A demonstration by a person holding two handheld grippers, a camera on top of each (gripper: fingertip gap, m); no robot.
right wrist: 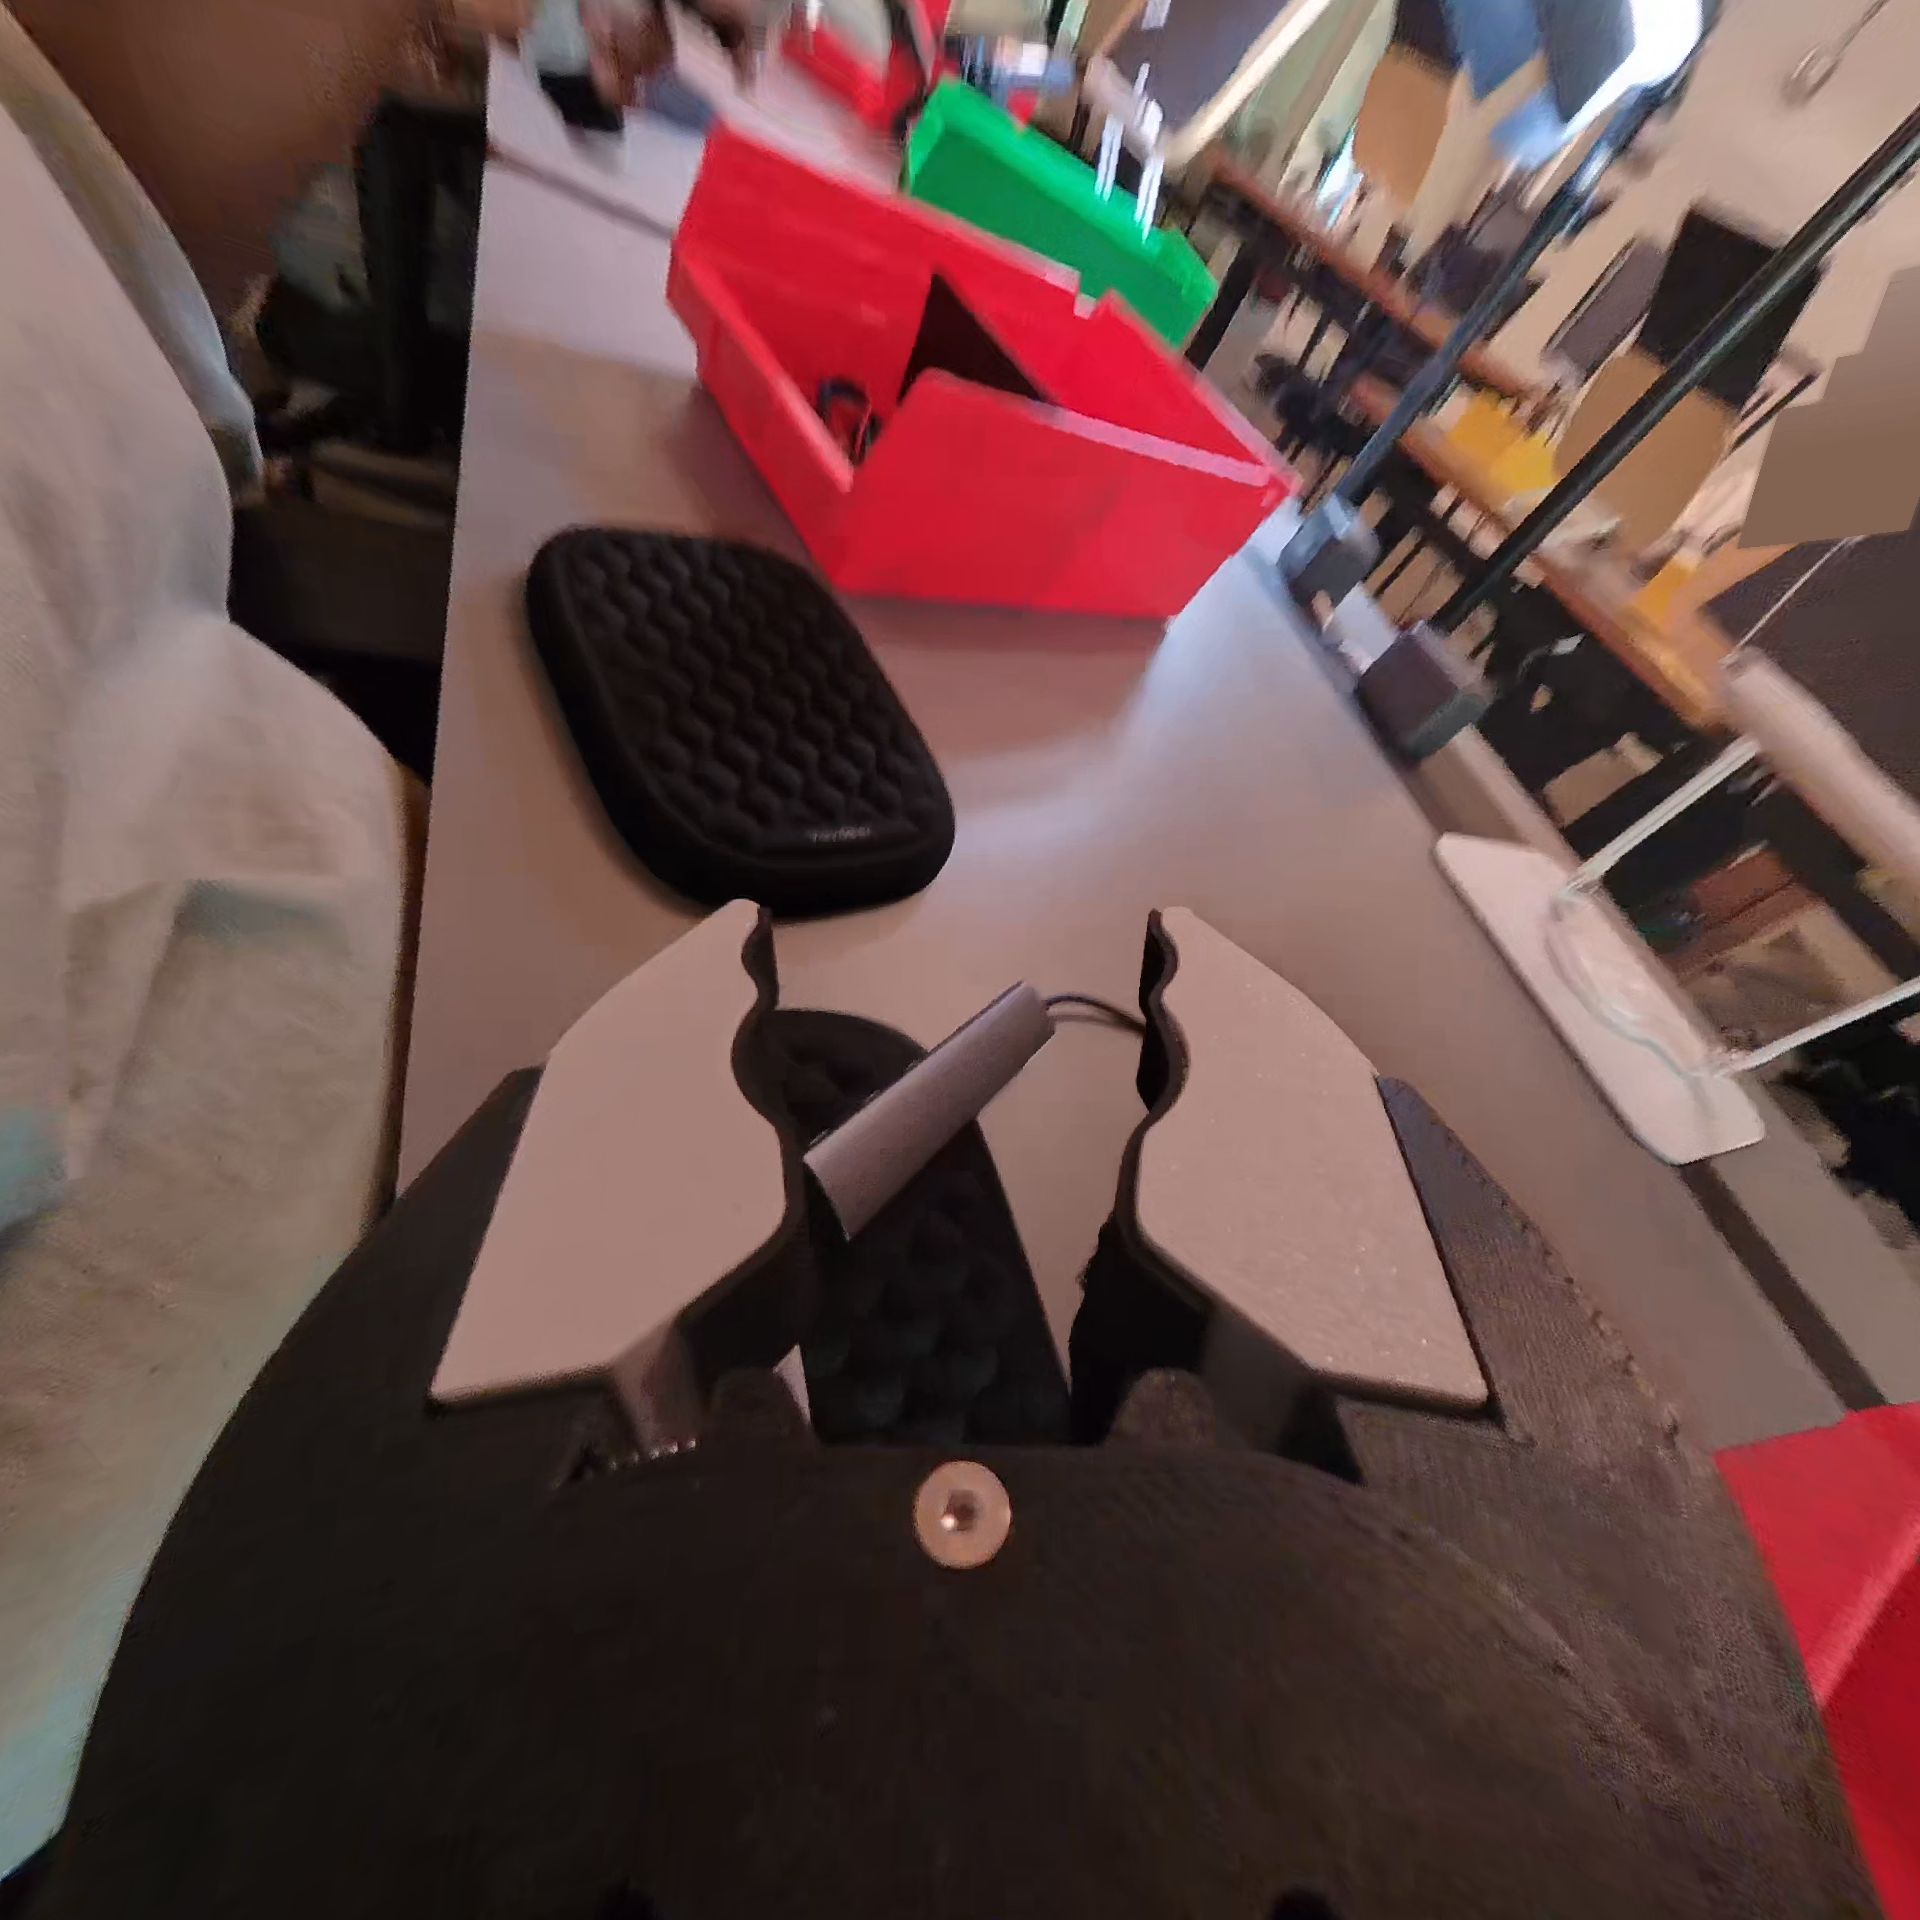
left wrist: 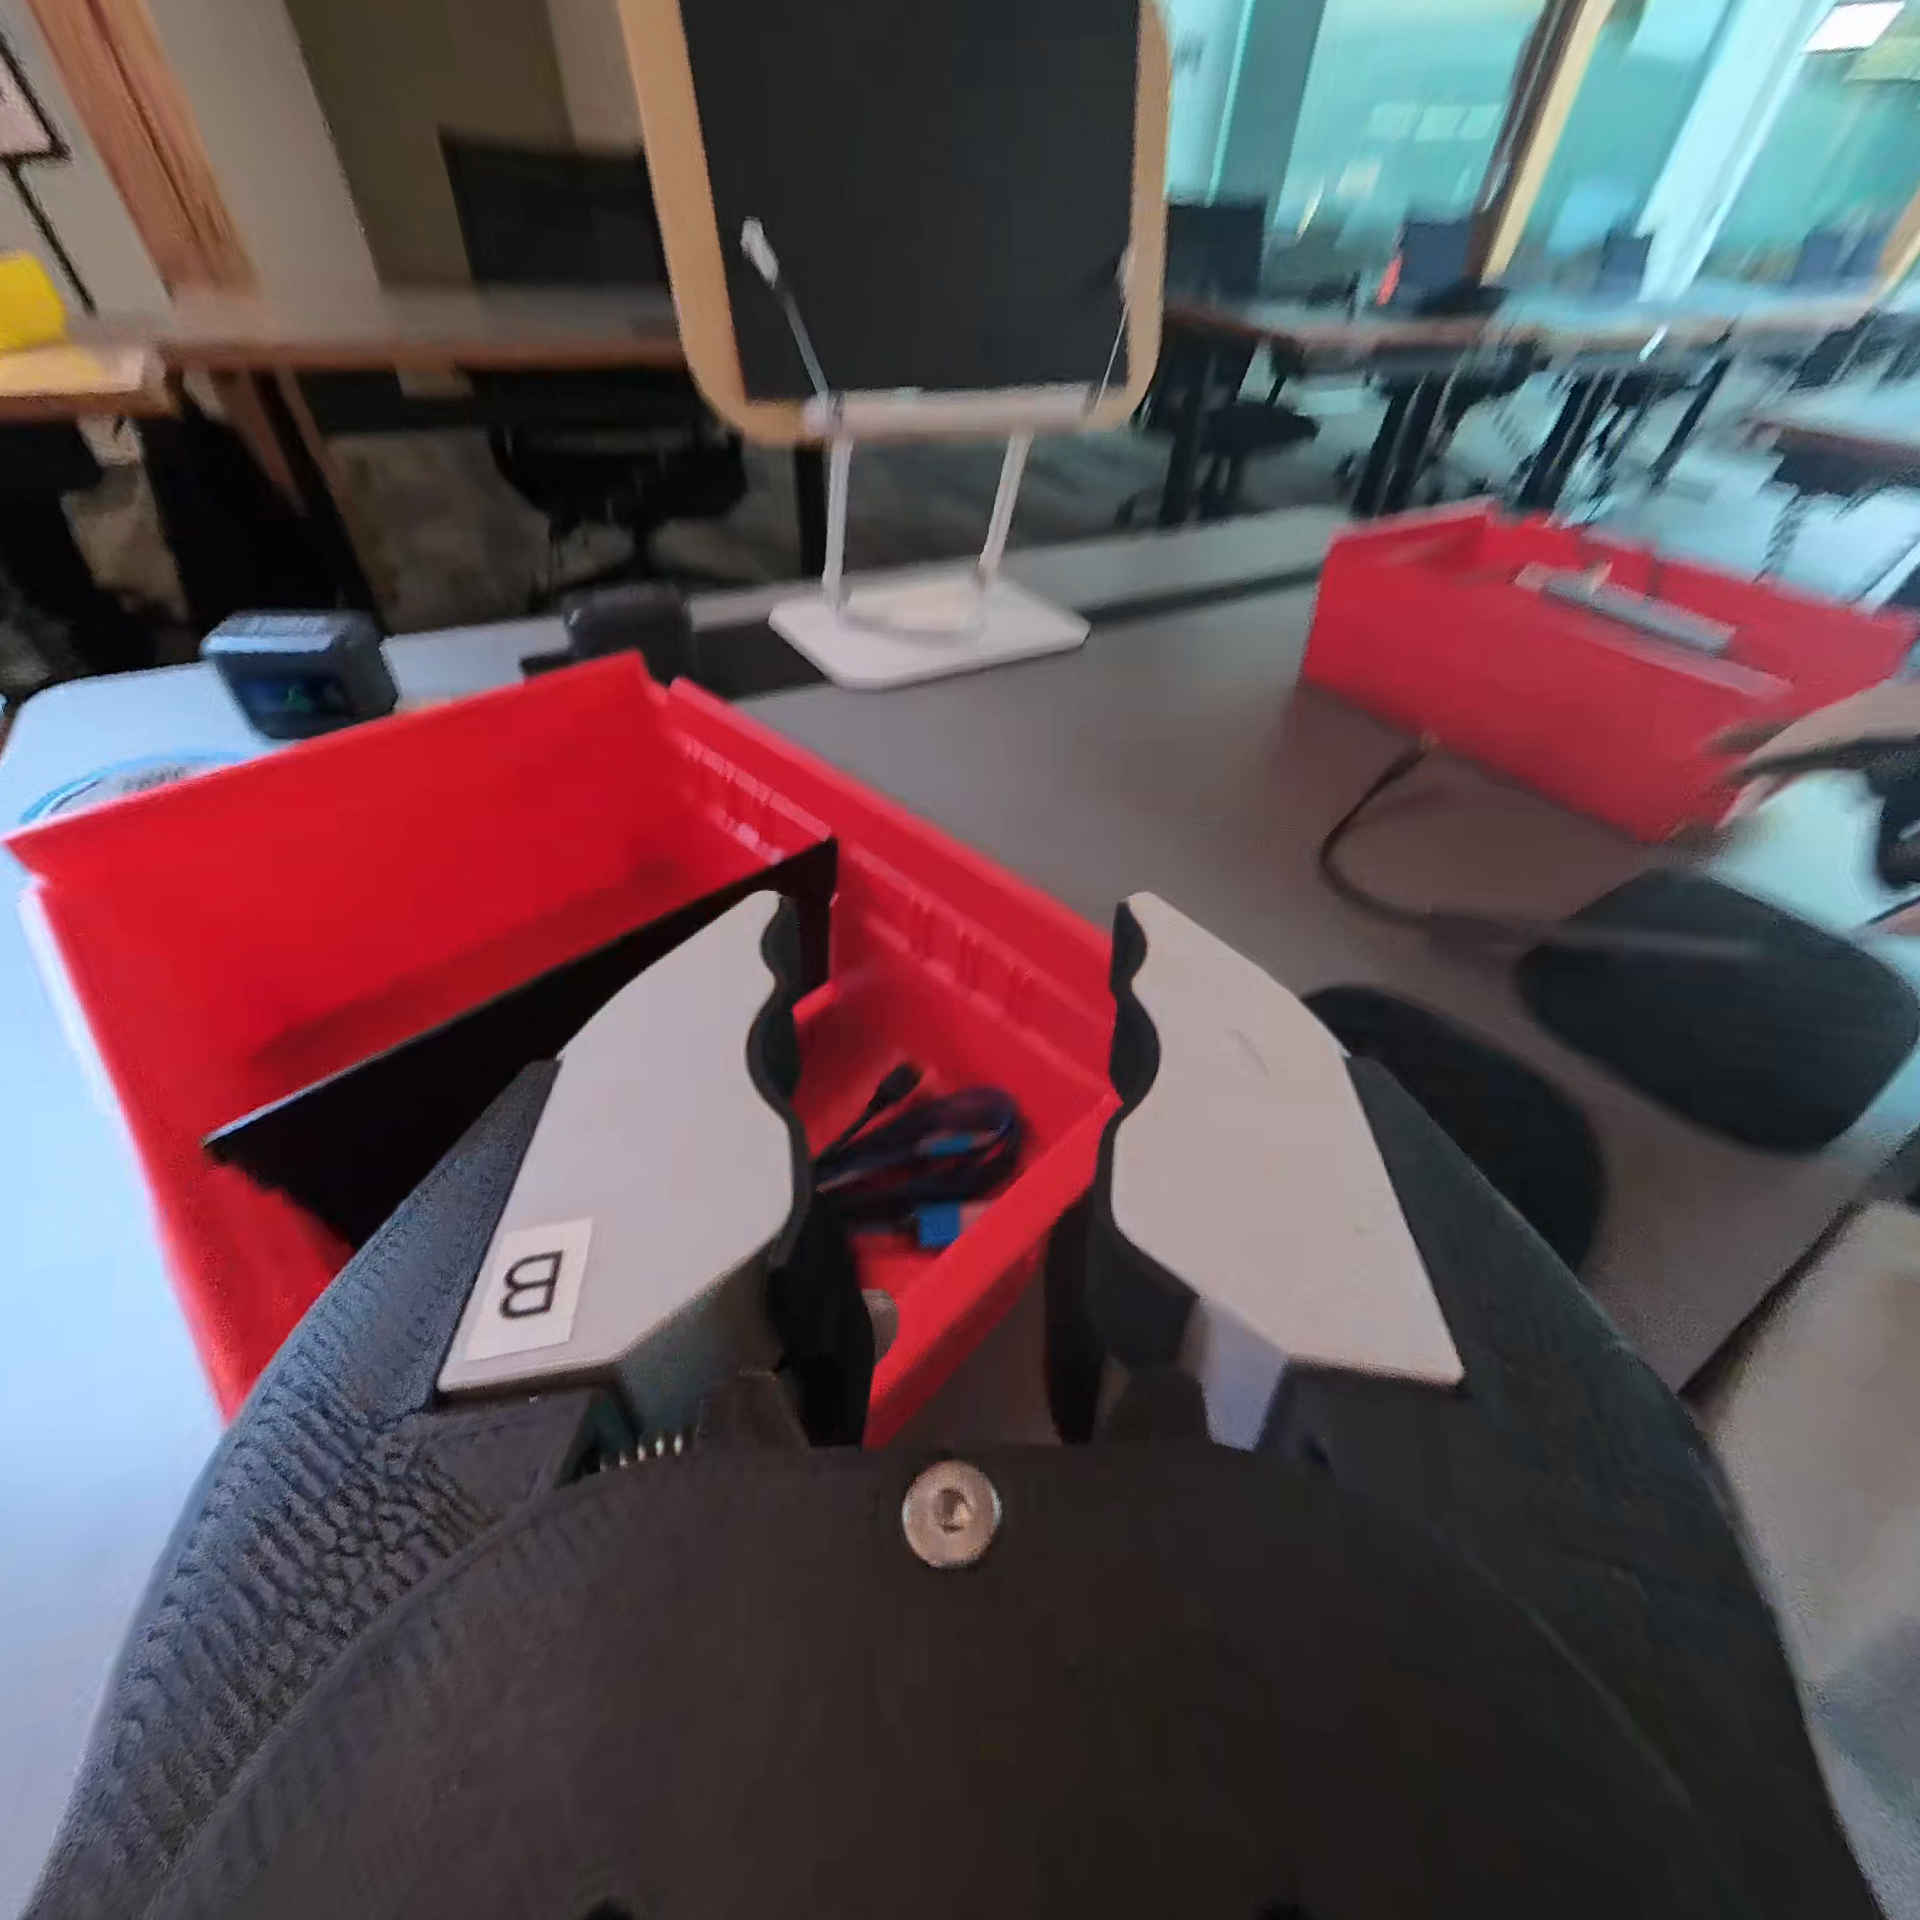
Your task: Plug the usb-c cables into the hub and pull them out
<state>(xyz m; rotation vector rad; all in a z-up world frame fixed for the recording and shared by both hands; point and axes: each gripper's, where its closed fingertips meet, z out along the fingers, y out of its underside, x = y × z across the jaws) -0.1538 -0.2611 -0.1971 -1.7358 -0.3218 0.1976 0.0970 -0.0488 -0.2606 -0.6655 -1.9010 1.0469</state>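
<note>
Fetching stage, by the look of it: nothing plugged in anywhere in view. Left gripper (left wrist: 951, 935) spread wide and empty, hovering over the near end of a red bin (left wrist: 343, 831), just past a black divider (left wrist: 499, 1029); below and between the fingers (left wrist: 665, 1091), a tangle of usb-c cables (left wrist: 925, 1143) in dark blue and black, lying in the small front compartment. Right gripper (right wrist: 956, 940) likewise released, gripping nothing, poised low over the grey desk (right wrist: 1195, 748) with the hub (right wrist: 925, 1107) (a slim grey bar with a thin black lead off its far end) between the open fingers, one end propped on a black padded rest (right wrist: 914, 1309) and so tilted rather than flat; touching either finger or not, cannot tell. Second black padded rest (right wrist: 727, 717) farther along, well short of the bin. Next, probably: lowering the left claw into the compartment and closing on a single plug rather than the whole knot, while clamping the right across the hub's body to steady it. Main risks, as a guess: dragging several cables up together, or tipping the hub off its perch on closing.
</note>
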